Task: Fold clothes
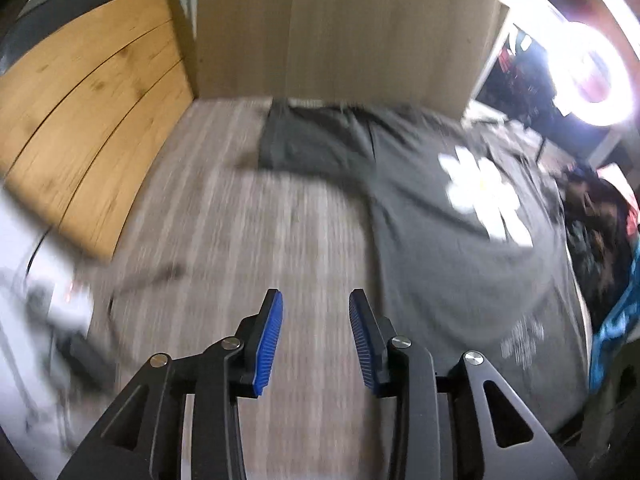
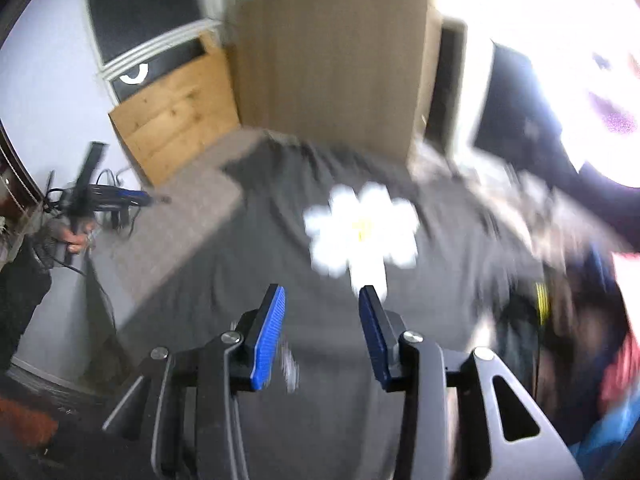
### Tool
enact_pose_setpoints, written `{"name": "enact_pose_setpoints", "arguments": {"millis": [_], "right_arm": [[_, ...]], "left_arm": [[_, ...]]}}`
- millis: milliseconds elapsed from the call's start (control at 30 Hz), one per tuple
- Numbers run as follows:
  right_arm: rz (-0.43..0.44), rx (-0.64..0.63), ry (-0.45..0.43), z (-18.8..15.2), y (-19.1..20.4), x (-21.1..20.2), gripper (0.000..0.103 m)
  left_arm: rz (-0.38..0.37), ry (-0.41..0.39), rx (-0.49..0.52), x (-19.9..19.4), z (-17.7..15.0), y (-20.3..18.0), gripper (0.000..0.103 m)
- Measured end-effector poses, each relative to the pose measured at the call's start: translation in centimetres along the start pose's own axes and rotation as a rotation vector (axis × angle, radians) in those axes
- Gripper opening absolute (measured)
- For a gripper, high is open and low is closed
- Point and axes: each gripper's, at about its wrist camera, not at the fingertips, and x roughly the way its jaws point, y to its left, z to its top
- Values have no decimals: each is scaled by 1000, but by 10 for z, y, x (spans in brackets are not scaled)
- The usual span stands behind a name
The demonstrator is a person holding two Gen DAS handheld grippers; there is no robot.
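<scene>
Grey T-shirt (image 2: 248, 280) apparently flat under right jaws | both jaws spread, empty

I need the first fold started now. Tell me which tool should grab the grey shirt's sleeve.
Left, probably. The left tool is open over bare bedding, with the spread sleeve of the grey shirt ahead on its side. The right tool, also open, hovers over the shirt's middle near the daisy print.
</scene>
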Motion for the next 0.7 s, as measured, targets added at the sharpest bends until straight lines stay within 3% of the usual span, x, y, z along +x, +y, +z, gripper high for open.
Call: {"name": "enact_pose_setpoints", "arguments": {"millis": [200, 367, 533, 567, 633, 700], "right_arm": [[-64, -49, 50, 89, 12, 129, 38], [-50, -35, 126, 116, 9, 217, 38], [-15, -37, 153, 138, -4, 279, 38], [-3, -37, 156, 142, -7, 291, 38], [18, -49, 158, 150, -13, 317, 38], [11, -75, 175, 152, -19, 338, 38]], "left_arm": [[8, 37, 2, 73, 48, 23, 33], [20, 75, 4, 136, 85, 40, 33], [34, 108, 7, 191, 120, 55, 32], [41, 108, 12, 189, 121, 56, 31], [54, 107, 20, 184, 124, 59, 4], [68, 105, 29, 180, 127, 62, 4]]}}
